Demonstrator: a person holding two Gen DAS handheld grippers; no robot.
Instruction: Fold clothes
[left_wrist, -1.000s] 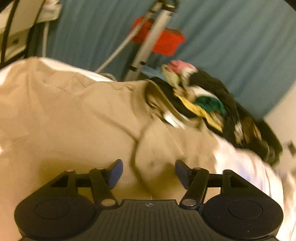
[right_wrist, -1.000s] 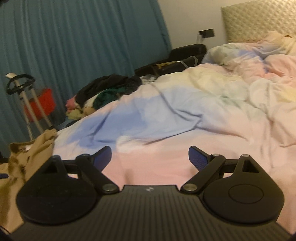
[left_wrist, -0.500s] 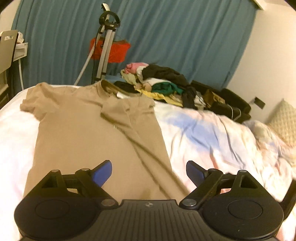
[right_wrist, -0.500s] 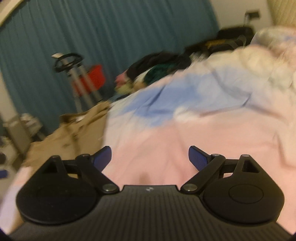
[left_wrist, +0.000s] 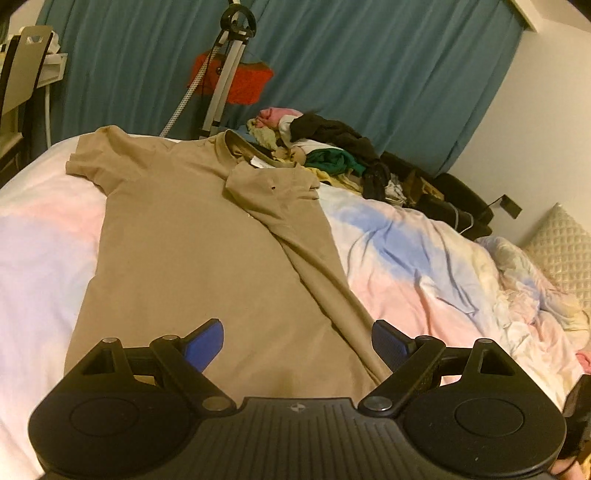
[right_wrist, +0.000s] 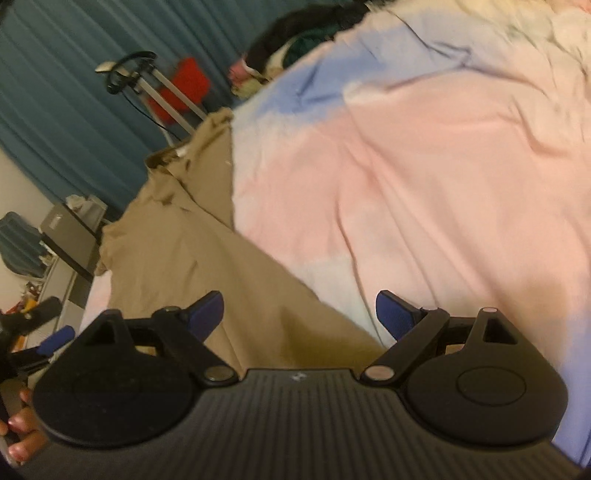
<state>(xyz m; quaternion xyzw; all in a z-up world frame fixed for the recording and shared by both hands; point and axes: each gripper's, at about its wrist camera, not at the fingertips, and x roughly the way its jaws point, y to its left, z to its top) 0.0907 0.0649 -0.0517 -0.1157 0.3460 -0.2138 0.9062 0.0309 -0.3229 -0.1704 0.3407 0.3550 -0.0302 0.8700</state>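
At the far left of the left wrist view, a chair (left_wrist: 22, 70) and a white shelf (left_wrist: 51, 70) are seen against a teal curtain (left_wrist: 369, 66). A tan shirt (left_wrist: 199, 258) is laid flat on the bed (left_wrist: 424, 266), collar at the far end and hem near the camera. Its left sleeve is spread out on the cover; its right sleeve is folded in over the chest, and the right side of the body is turned inward along a diagonal crease. The left gripper (left_wrist: 295, 341) is held above the near hem with its fingers (left_wrist: 205, 343) wide apart and nothing between them. Behind the collar, a metal stand (left_wrist: 225, 77) and something red (left_wrist: 240, 85) are seen. To the right of the collar, a pile of clothes (left_wrist: 332, 155) is heaped at the far edge of the bed. A quilted headboard (left_wrist: 561, 251) is seen at the far right.

From the right wrist view, tilted and somewhat blurred, the left gripper (right_wrist: 55, 341) and a hand (right_wrist: 20, 432) are glimpsed at the left edge. The shirt (right_wrist: 192, 266) lies at the left, the pastel cover to the right. The right gripper (right_wrist: 299, 315) is held over the shirt's right edge, its fingers (right_wrist: 395, 315) wide apart and nothing held.
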